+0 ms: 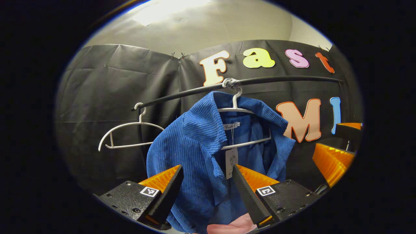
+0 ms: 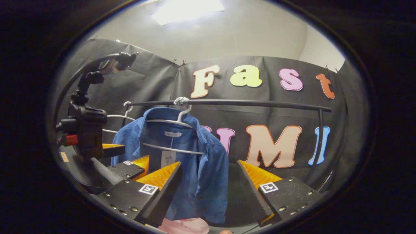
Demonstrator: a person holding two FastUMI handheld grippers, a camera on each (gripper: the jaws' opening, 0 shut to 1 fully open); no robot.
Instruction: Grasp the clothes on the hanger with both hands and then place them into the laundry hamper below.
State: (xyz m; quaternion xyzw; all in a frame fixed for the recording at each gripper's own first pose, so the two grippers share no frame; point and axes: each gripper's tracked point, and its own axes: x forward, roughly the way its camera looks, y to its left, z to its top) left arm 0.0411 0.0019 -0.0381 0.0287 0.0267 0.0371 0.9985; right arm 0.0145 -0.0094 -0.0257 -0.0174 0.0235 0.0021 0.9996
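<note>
Up close in left gripper view, blue shirt (image 1: 198, 152) hangs on white hanger (image 1: 242, 112) off the rail (image 1: 195, 91); left gripper (image 1: 208, 188) is wide, fingers either side of the cloth, prob lined up for a pinch. Right gripper view: right gripper (image 2: 208, 188) also wide, near shirt's right edge w/ nothing held, pink stuff (image 2: 185, 226) below.

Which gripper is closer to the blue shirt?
Left. The left gripper has its open fingers on either side of the blue shirt; the right gripper sits farther back, open too, facing the shirt's edge.
</note>
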